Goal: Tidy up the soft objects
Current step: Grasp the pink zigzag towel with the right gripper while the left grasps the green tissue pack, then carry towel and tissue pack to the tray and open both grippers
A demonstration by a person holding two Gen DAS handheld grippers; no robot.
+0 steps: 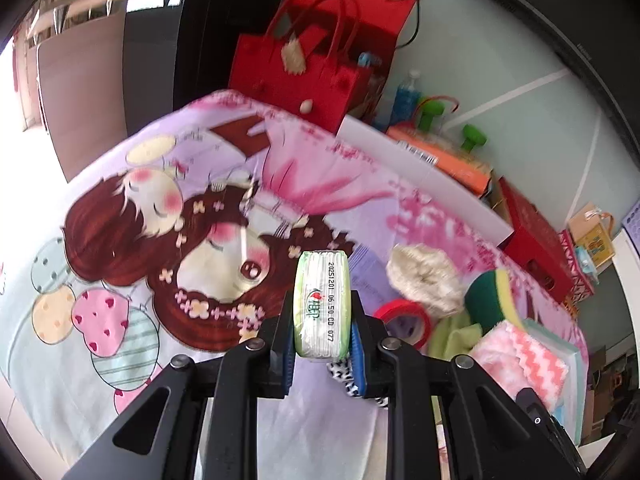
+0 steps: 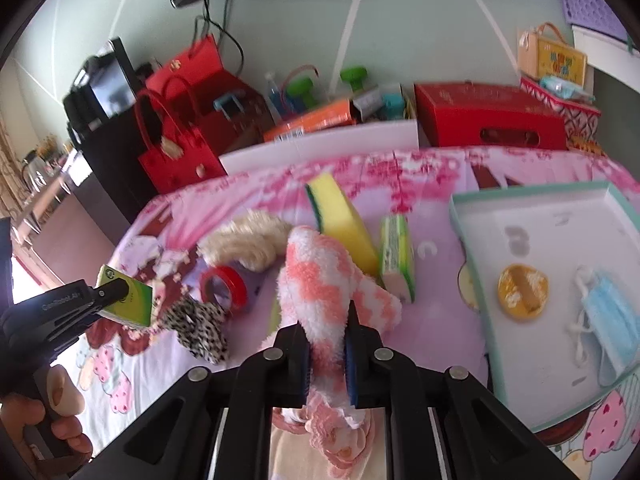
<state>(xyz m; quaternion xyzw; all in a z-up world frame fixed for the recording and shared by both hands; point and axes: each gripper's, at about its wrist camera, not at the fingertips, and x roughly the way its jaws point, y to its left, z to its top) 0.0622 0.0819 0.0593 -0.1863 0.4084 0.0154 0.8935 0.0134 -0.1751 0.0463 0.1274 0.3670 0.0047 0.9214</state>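
Above the cartoon-printed purple bedsheet [image 1: 168, 168], the left gripper [image 1: 322, 320] pinches a small green-and-white plastic-wrapped tissue pack [image 1: 322, 304] on edge between its pads. The right gripper [image 2: 327, 350] clamps a fluffy pink-and-white zigzag cloth [image 2: 320, 280] that droops limply. Beneath them lie a shaggy cream pom-pom [image 2: 244, 246], a red tape roll [image 2: 224, 286], a yellow-green sponge [image 2: 340, 216] and a black-and-white spotted scrunchie [image 2: 196, 328]. Nearby, to the right, a shallow mint-rimmed white tray [image 2: 472, 240] holds a blue pleated face mask [image 2: 612, 312].
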